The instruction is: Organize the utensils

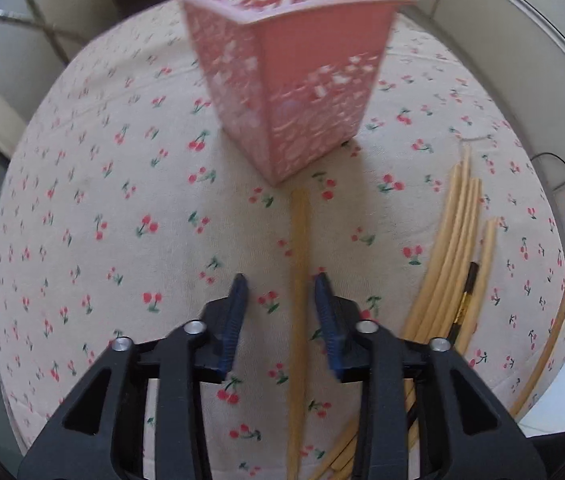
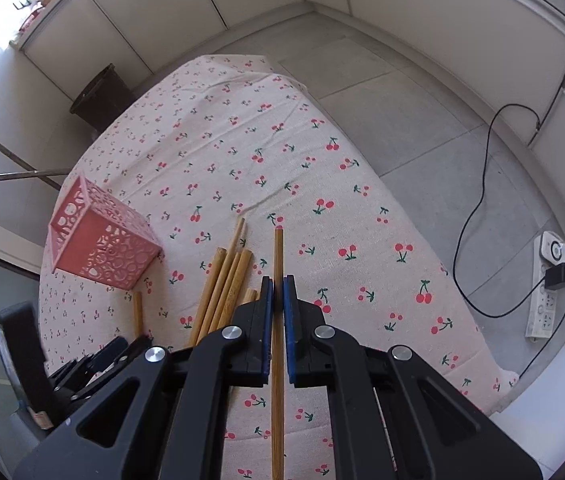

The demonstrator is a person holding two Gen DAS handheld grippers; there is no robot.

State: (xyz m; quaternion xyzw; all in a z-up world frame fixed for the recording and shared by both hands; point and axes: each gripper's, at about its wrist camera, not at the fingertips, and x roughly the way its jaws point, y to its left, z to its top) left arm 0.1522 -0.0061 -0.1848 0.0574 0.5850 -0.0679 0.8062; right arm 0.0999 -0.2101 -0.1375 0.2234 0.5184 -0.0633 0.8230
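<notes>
Grey tiled floor (image 2: pixel 402 120), white cabinets (image 2: pixel 154 12), cherry-print tablecloth (image 2: pixel 322 184).

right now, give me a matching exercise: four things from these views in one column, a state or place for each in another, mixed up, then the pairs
Things:
1. left claw
2. right claw
3. pink basket
4. chopstick pile

States or places:
A. lying loose on the cherry-print cloth
B. clamped on one chopstick
C. standing upright on the cloth, nothing seen inside
D. open, with a single chopstick between its fingers, not pressed

Pairs: 1-D, 2-B, 3-C, 4-A
</notes>
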